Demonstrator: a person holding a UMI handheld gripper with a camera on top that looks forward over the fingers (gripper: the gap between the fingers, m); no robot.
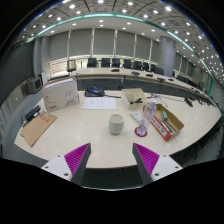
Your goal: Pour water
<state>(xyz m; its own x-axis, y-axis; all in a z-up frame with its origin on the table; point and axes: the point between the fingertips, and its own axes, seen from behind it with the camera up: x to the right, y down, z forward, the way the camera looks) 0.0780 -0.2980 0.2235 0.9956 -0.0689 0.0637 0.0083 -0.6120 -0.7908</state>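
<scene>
Tongs (110, 160) released, holding nothing; beyond them a white cup (117, 124) stands upright on the tabletop (80, 135), contents unseen

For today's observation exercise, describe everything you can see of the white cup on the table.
The white cup is a small, plain cylinder, seemingly ceramic or plastic, standing upright on the pale table. No handle shows. Its contents cannot be seen. It stands alone, touching only the tabletop, with a bottle on a pink coaster to its right. It lies beyond the open tongs, which hold nothing, roughly in line with the gap between their purple-padded fingers.
</scene>
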